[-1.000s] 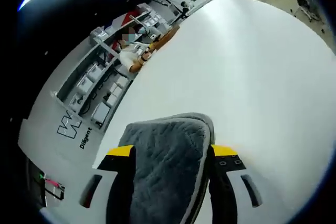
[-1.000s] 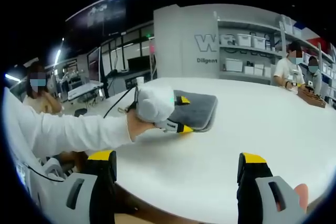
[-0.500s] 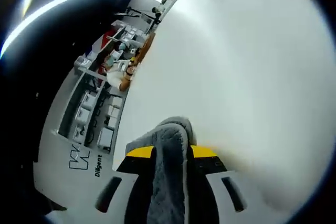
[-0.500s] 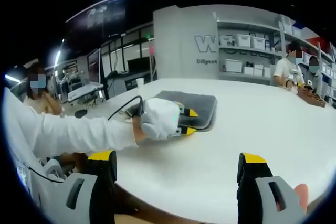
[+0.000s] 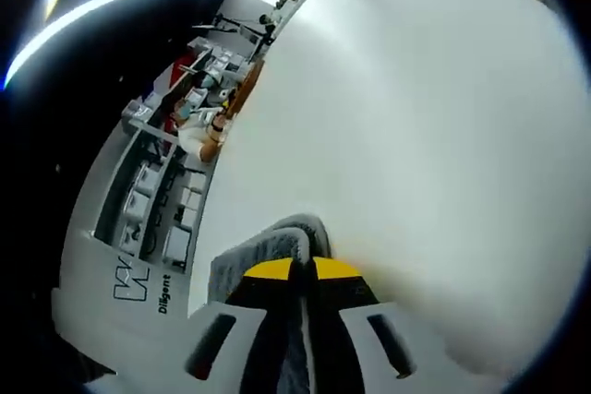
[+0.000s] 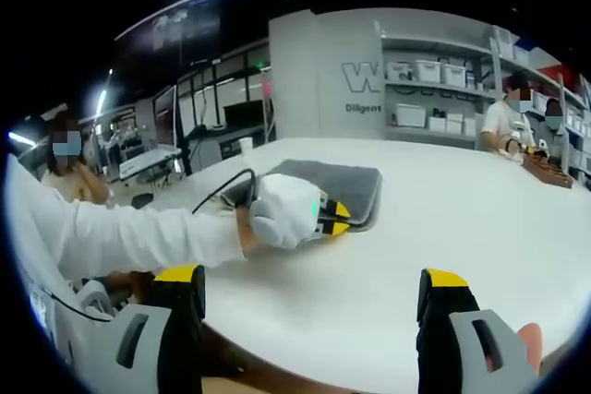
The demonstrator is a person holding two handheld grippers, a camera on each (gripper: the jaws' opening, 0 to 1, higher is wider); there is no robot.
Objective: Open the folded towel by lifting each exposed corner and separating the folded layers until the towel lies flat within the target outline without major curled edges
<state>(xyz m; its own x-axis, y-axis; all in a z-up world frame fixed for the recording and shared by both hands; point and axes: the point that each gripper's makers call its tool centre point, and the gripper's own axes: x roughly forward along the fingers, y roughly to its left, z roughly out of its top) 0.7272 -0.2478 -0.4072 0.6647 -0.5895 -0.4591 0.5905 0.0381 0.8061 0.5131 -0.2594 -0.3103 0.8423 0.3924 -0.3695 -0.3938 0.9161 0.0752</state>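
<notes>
A folded grey towel (image 6: 337, 186) lies on the white table (image 6: 443, 228), far ahead in the right gripper view. My left gripper (image 6: 338, 219), held by a white-gloved hand (image 6: 286, 212), is at the towel's near edge. In the left gripper view the left gripper (image 5: 302, 269) is shut on a fold of the grey towel (image 5: 268, 244), which bunches just beyond the yellow-tipped jaws. My right gripper (image 6: 314, 288) stands open over the table's near edge with nothing between its fingers, well short of the towel.
A black cable (image 6: 217, 193) runs on the table left of the towel. A person's white sleeve (image 6: 120, 232) crosses from the left. Seated people (image 6: 508, 122) are at the table's far side, with shelving (image 6: 434, 71) behind. Bare white table (image 5: 434, 117) spreads beyond the towel.
The left gripper's jaws have closed from wide apart onto the towel's edge, squeezing it into a thin fold. The gloved hand dropped lower and moved right to the towel's near edge. Right gripper unmoved.
</notes>
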